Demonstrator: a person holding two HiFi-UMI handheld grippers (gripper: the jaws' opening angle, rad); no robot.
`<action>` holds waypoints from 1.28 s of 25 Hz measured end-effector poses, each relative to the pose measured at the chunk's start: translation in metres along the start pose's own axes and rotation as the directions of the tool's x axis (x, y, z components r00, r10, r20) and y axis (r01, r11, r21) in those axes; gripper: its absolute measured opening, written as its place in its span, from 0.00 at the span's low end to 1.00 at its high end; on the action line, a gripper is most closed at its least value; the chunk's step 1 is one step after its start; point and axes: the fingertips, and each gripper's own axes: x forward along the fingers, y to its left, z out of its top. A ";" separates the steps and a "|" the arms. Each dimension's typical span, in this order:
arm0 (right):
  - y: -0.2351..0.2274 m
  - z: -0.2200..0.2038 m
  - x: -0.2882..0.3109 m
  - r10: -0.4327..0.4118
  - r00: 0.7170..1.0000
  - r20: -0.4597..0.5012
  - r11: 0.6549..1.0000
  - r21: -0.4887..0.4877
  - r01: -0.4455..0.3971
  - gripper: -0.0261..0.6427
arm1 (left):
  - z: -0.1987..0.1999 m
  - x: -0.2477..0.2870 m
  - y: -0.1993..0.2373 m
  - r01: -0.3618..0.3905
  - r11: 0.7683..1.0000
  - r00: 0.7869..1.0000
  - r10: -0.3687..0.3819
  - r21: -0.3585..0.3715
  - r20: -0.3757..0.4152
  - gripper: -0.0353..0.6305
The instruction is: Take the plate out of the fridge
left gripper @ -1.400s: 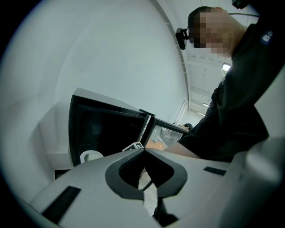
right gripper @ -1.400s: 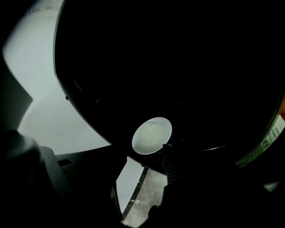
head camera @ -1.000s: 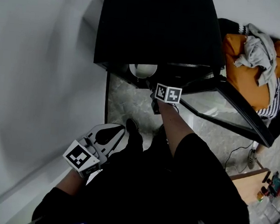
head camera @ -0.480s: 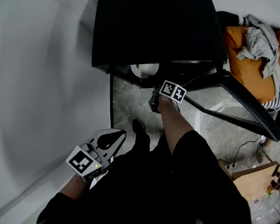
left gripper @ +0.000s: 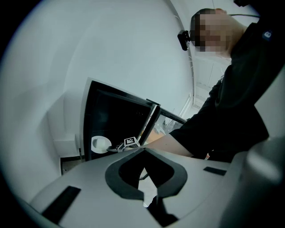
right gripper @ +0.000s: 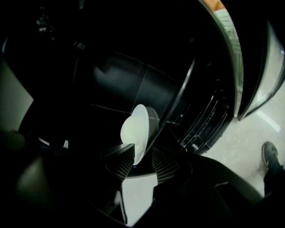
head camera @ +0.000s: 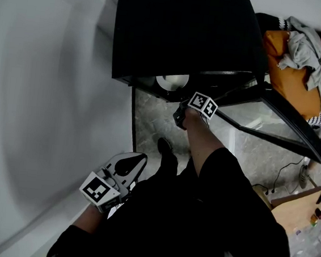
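A small white plate lies on a shelf just inside the open black fridge. In the right gripper view the plate appears edge-on, its near rim between the two pads. My right gripper reaches into the fridge mouth. Its jaws are closing, one pad is at the rim and a gap remains on the other side. My left gripper hangs low by the person's left side, away from the fridge, shut and empty. From there the plate shows far off in the dark opening.
The fridge door swings out to the right over the marbled floor. A white wall runs along the left. An orange seat with clothes stands behind the door. A wooden table corner is at lower right. The person's shoe is near the fridge.
The head view has drifted slightly. My right gripper stays at the fridge opening by the plate, a touch farther in. The left gripper holds its low place.
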 end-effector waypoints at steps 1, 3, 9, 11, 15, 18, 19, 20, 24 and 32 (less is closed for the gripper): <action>-0.002 0.000 0.000 -0.002 1.000 0.004 1.000 0.013 0.002 0.23 | 0.000 -0.001 0.000 0.000 1.000 1.000 0.000 -0.002 0.000 0.05; -0.004 -0.001 0.001 0.001 1.000 0.003 0.999 0.035 -0.001 0.23 | -0.002 -0.002 0.000 0.001 1.000 1.000 -0.001 -0.006 -0.002 0.05; -0.007 -0.003 0.007 0.005 1.000 -0.001 0.997 0.074 -0.005 0.23 | -0.007 -0.004 0.004 -0.004 1.000 1.000 0.004 -0.020 -0.013 0.05; -0.006 -0.003 0.009 0.004 1.000 0.004 0.997 0.076 -0.005 0.17 | -0.007 -0.004 0.006 -0.007 1.000 1.000 0.007 -0.027 -0.015 0.05; -0.006 -0.003 0.012 0.017 1.000 0.017 0.995 0.095 -0.019 0.16 | -0.010 -0.006 0.009 -0.011 0.999 1.000 0.010 -0.035 -0.018 0.05; -0.007 -0.004 0.010 0.034 0.999 0.025 0.992 0.119 -0.037 0.15 | -0.014 -0.007 0.008 -0.004 0.999 1.000 0.003 -0.037 -0.026 0.05; -0.006 -0.004 0.009 0.043 0.999 0.030 0.991 0.128 -0.047 0.14 | -0.015 -0.007 0.007 -0.002 0.999 1.000 0.000 -0.038 -0.029 0.05; -0.005 -0.003 0.008 0.054 0.998 0.036 0.989 0.134 -0.059 0.13 | -0.015 -0.006 0.006 0.002 0.999 1.000 -0.003 -0.039 -0.031 0.05; -0.003 -0.003 0.003 0.084 0.995 0.052 0.986 0.138 -0.090 0.08 | -0.014 -0.006 0.004 0.018 0.999 0.999 -0.020 -0.046 -0.032 0.05; 0.002 -0.002 -0.008 0.162 0.981 0.102 0.970 0.167 -0.178 0.07 | -0.017 -0.006 0.004 0.034 0.998 0.999 -0.036 -0.051 -0.037 0.05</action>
